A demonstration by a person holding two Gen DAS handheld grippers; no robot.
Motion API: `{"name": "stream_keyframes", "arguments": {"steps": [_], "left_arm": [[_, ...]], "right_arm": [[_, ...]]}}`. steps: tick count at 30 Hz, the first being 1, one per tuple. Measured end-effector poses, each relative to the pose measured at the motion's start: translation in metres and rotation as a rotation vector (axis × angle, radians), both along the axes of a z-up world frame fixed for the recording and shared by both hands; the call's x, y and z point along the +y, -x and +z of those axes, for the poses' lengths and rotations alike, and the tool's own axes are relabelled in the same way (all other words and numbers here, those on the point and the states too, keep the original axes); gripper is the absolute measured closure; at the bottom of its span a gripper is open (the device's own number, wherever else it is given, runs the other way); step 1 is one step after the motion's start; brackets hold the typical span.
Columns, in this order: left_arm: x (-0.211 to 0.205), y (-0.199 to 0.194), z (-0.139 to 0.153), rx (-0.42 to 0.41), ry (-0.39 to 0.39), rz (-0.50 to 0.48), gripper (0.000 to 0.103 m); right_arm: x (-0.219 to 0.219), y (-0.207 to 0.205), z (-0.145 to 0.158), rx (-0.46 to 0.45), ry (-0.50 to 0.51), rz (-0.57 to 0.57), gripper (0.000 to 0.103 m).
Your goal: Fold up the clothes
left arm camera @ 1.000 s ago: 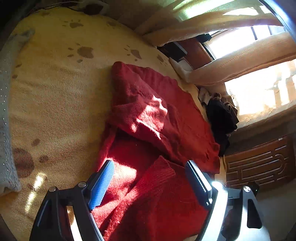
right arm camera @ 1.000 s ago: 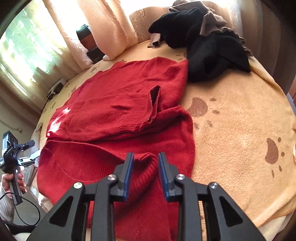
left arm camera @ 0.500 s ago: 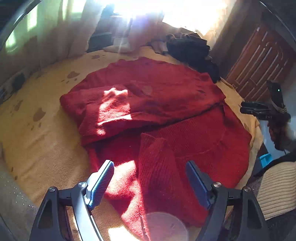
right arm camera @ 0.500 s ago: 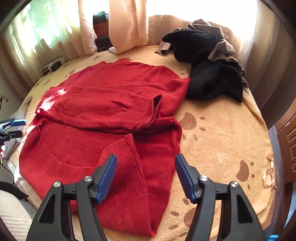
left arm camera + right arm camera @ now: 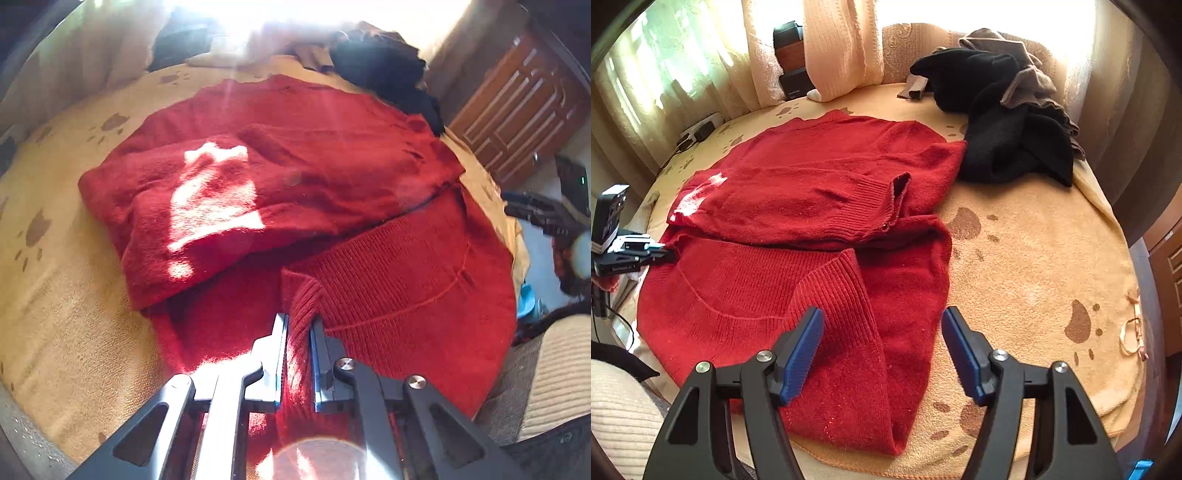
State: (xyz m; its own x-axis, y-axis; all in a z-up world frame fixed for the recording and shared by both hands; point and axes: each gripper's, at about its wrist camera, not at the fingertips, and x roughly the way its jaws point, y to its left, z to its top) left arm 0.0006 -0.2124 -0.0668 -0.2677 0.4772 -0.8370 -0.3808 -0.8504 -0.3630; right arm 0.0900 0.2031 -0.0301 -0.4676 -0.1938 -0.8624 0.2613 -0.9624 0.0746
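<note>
We see the right gripper point(image 5: 882, 347) with jaws apart, nothing between the pads, poised above the red sweater point(image 5: 820, 206). The sweater lies partly folded on a yellow paw-print blanket point(image 5: 1034, 266), one ribbed cuff point(image 5: 886, 199) laid across its middle. A black clothes pile point(image 5: 1001, 122) touches its far right corner. The left gripper point(image 5: 635, 251) shows at the sweater's left edge.

Left wrist: close over the red sweater point(image 5: 332, 177), angled down toward the window (glare).
Right wrist: higher, angled down across the paw-print blanket point(image 5: 1034, 258).
Shared: sweater, black clothes pile point(image 5: 1004, 122).
</note>
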Motion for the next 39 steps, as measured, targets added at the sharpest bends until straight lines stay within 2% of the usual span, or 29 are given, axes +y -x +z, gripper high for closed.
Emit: {"name": "stream_keyframes", "arguments": {"steps": [3, 5, 11, 13, 17, 21, 23, 25, 26, 28, 33, 35, 39], "left_arm": [[-0.026, 0.001, 0.004, 0.000, -0.101, 0.138, 0.091], [-0.037, 0.001, 0.001, -0.004, -0.134, 0.186, 0.091], [-0.041, -0.003, -0.002, -0.003, -0.103, 0.200, 0.091], [-0.039, -0.006, 0.000, 0.004, -0.078, 0.185, 0.091], [-0.033, -0.015, 0.006, 0.015, -0.030, 0.111, 0.087], [-0.009, -0.023, 0.011, 0.043, -0.003, -0.002, 0.087], [0.006, -0.024, 0.010, 0.058, 0.043, -0.057, 0.084], [0.016, -0.023, 0.004, 0.055, 0.083, -0.094, 0.069], [0.019, -0.023, 0.002, 0.048, 0.080, -0.109, 0.057], [0.022, -0.023, 0.003, 0.054, 0.058, -0.129, 0.053], [0.024, -0.021, 0.013, 0.081, 0.039, -0.139, 0.037], [0.028, -0.017, 0.011, 0.078, 0.068, -0.142, 0.033], [0.040, -0.009, 0.000, 0.067, 0.083, -0.146, 0.033]], "right_arm": [[-0.015, -0.004, 0.006, 0.039, -0.067, 0.077, 0.034], [-0.028, -0.002, 0.007, 0.059, -0.091, 0.130, 0.034], [-0.065, 0.026, -0.028, 0.009, -0.125, 0.268, 0.036], [-0.068, 0.038, -0.048, -0.049, -0.150, 0.271, 0.049], [-0.069, 0.039, -0.051, -0.064, -0.156, 0.270, 0.094], [-0.067, 0.031, -0.032, -0.023, -0.127, 0.244, 0.095], [-0.063, 0.028, -0.019, 0.010, -0.111, 0.213, 0.095], [-0.056, 0.028, -0.006, 0.038, -0.095, 0.173, 0.095], [-0.051, 0.028, 0.000, 0.048, -0.087, 0.152, 0.095], [-0.044, 0.030, 0.005, 0.054, -0.080, 0.120, 0.095], [-0.033, 0.030, -0.004, 0.019, -0.075, 0.094, 0.095], [-0.035, 0.027, -0.009, 0.016, -0.073, 0.099, 0.095], [-0.040, 0.028, -0.016, 0.008, -0.067, 0.104, 0.095]]}}
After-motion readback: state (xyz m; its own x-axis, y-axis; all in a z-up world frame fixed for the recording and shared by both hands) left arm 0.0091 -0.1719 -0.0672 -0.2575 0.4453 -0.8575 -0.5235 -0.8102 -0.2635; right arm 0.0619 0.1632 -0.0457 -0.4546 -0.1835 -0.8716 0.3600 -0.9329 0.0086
